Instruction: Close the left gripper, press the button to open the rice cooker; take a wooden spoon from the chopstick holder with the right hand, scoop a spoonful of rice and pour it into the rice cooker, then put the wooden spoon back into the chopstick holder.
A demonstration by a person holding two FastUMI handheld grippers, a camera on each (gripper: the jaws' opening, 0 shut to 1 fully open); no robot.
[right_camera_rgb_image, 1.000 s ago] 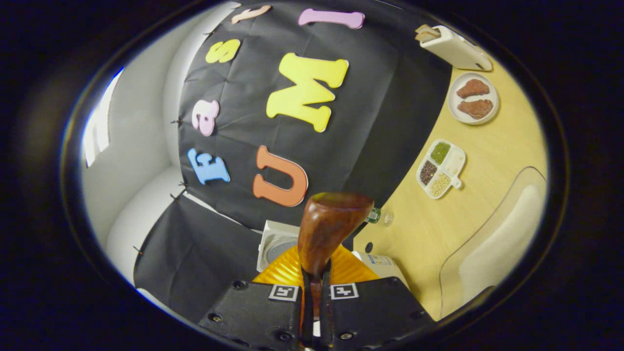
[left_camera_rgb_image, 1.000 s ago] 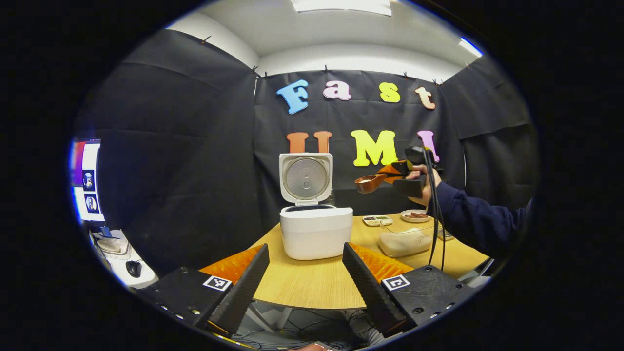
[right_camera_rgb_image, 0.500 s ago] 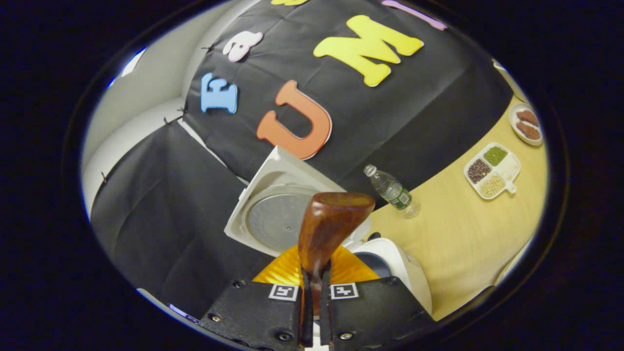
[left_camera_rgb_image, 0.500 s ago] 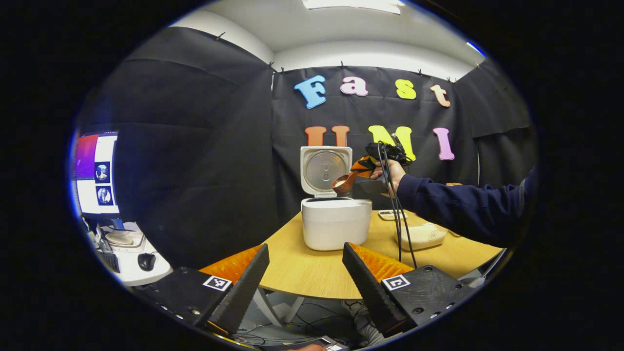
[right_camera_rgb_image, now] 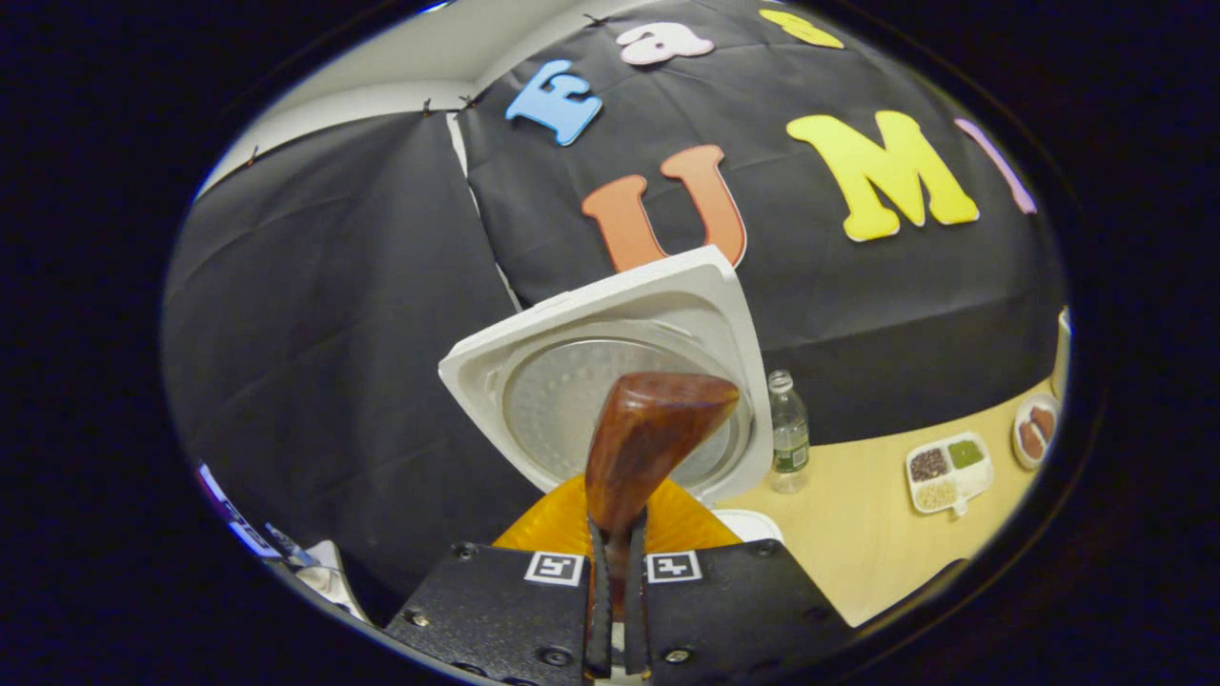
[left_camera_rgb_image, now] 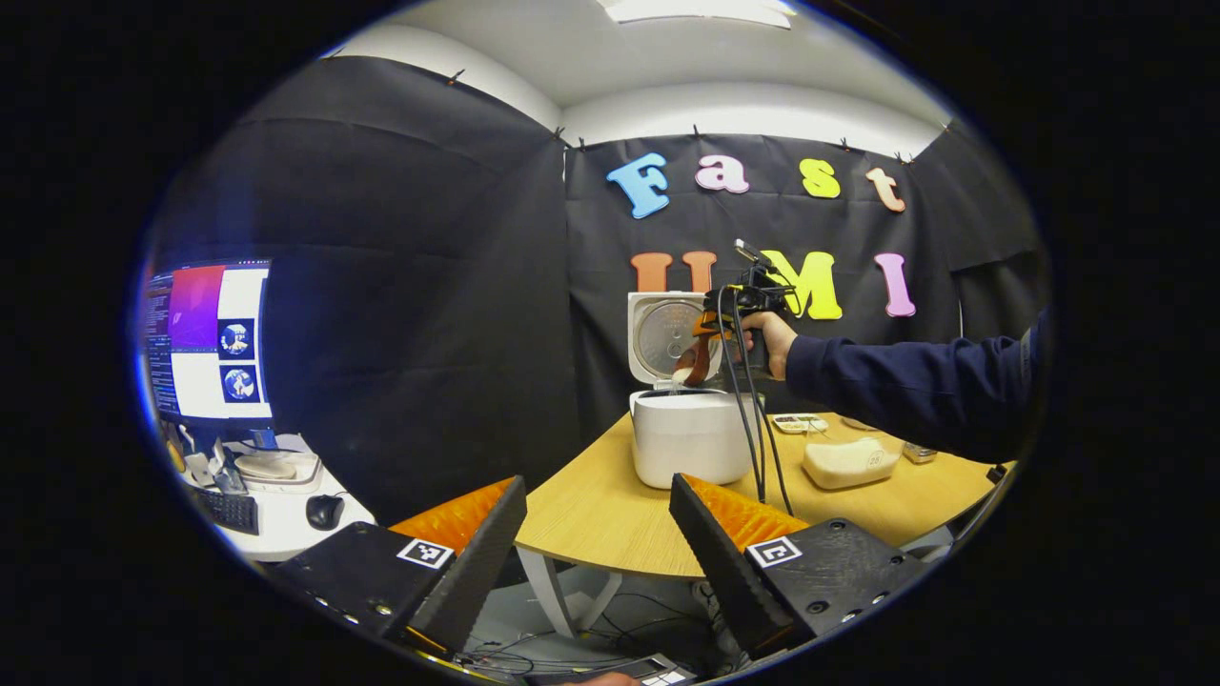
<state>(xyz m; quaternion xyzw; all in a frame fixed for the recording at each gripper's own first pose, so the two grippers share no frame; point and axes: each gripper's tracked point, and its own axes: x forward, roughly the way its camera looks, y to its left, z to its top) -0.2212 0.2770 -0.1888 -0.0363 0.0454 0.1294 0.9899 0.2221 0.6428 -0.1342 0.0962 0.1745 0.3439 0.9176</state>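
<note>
The white rice cooker stands on the wooden table with its lid raised. A hand holds my right gripper above the pot, and the wooden spoon hangs tilted bowl-down over the opening. A pale bit shows at the bowl's lower edge. In the right gripper view, my right gripper is shut on the spoon's handle, and the back of the spoon stands in front of the lid's inner plate. My left gripper is open and holds nothing, well back from the table's near edge.
A clear container of rice sits right of the cooker. A water bottle, a compartment dish of grains and a small plate stand farther along the table. A monitor and a side desk with a mouse are at left.
My right gripper carried the spoon leftward to the cooker and tipped its bowl down over the pot. The left gripper drew back and turned left, staying open.
</note>
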